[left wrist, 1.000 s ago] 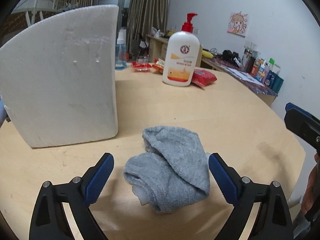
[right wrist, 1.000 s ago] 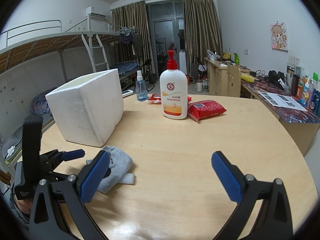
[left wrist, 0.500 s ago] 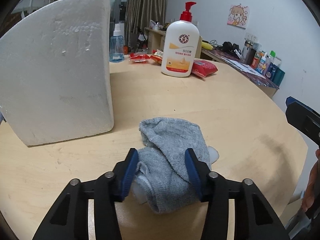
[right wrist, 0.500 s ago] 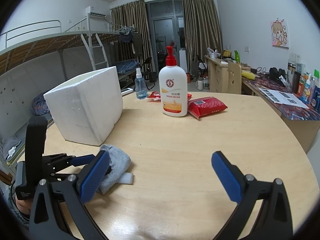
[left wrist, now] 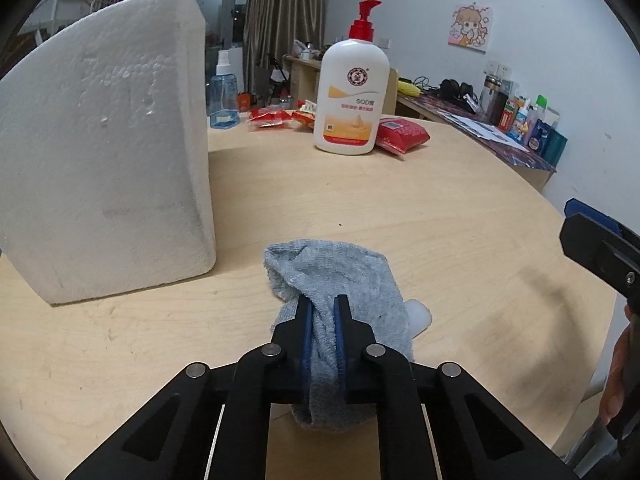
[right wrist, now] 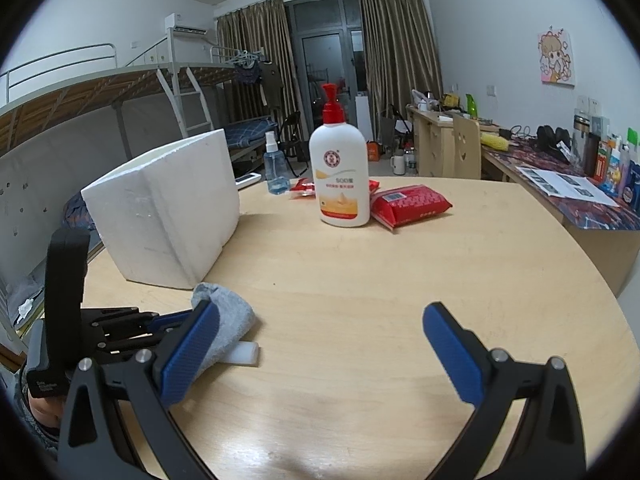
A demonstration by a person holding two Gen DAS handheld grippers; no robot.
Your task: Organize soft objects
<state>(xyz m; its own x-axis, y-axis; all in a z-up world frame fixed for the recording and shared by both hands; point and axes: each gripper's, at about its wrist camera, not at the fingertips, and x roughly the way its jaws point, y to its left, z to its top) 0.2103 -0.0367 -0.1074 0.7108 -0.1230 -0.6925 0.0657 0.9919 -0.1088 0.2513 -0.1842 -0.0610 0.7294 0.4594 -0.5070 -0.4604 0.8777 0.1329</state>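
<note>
I am pinching the grey sock [left wrist: 340, 276] between the blue pads of my left gripper [left wrist: 323, 320]; its jaws have just been closing, and a fold of the knit is now standing squeezed between them. In the left wrist view the sock is sitting at lower centre, lying on the round wooden table [left wrist: 420, 208]. Its long axis is running away from my jaws toward the upper left of the frame, with the open cuff at the far end and the rest bunching down under the gripper. A small white piece [left wrist: 418, 316] is peeking out from the sock's right edge, touching it; I cannot tell what it is.

My right gripper [right wrist: 322, 346] is hanging with its jaws spread wide and nothing between them. In the right wrist view the sock [right wrist: 226, 324] is lying at lower left, so my left hand is the nearer one, and it is already gripping.

The white foam box [left wrist: 104, 152] is filling the left half of the left wrist view, standing near the sock, up and to the left of it. I judge it the likely place for the sock. Its opening is facing upward and away, so I cannot see whether anything is inside it.
</note>
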